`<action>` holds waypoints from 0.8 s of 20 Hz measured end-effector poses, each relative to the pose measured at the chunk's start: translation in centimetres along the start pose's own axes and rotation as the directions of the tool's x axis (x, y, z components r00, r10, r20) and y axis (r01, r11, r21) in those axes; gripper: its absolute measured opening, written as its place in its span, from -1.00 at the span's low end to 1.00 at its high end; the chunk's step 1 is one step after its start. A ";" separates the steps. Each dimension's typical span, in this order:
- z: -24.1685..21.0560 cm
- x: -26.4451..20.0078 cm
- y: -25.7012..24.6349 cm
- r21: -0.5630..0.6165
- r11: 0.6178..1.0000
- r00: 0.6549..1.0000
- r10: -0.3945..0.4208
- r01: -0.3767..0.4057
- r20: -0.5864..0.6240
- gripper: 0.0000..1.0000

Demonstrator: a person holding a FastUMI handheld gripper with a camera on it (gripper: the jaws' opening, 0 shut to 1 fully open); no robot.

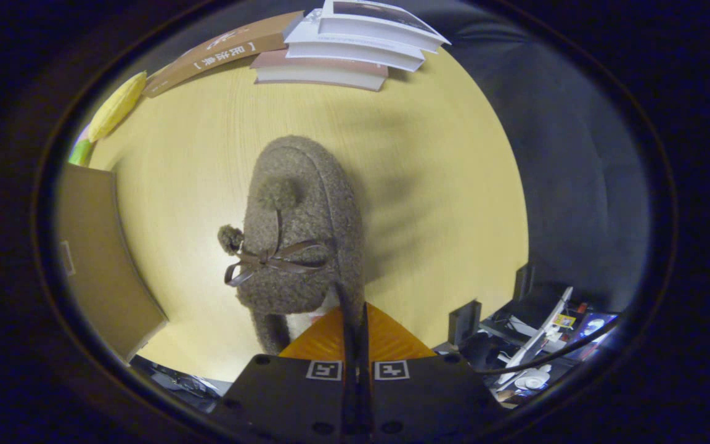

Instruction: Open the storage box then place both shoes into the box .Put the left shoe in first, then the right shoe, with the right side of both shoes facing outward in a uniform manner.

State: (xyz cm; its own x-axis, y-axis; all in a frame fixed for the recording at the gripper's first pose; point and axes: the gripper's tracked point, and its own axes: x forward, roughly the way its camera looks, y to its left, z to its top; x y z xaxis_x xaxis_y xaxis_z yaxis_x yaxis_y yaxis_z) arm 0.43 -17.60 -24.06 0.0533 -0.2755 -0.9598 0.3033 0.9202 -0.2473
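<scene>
Gripper [355,311] fingers pressed together on the collar edge of the fuzzy shoe [299,228], which hangs just ahead of them over the yellow table [441,185]. Heel hidden behind the fingers; probably pinched, hard to confirm. Brown box [96,259] left, partly cut off. Stacked books [342,49] beyond, w/ a yellow object [118,105] nearby.
</scene>
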 end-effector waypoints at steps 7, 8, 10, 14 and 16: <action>-0.6 -8.6 1.5 0.061 0.998 0.999 -0.001 -0.001 0.037 -0.90; -0.7 -10.2 1.8 0.060 0.998 0.999 -0.007 0.004 0.044 -0.89; -0.8 -13.6 2.4 0.053 0.999 0.998 -0.016 0.013 0.068 -0.89; -0.2 -20.2 4.6 0.020 1.000 0.989 -0.025 0.023 0.146 -0.90; 0.5 -23.1 6.6 0.004 1.000 0.979 -0.005 0.005 0.203 -0.89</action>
State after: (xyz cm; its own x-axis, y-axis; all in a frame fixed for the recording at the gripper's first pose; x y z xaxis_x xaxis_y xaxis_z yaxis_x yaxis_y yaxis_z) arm 1.66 -5.27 -3.48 0.2437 -0.3312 -0.9115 0.3078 0.9177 -0.2512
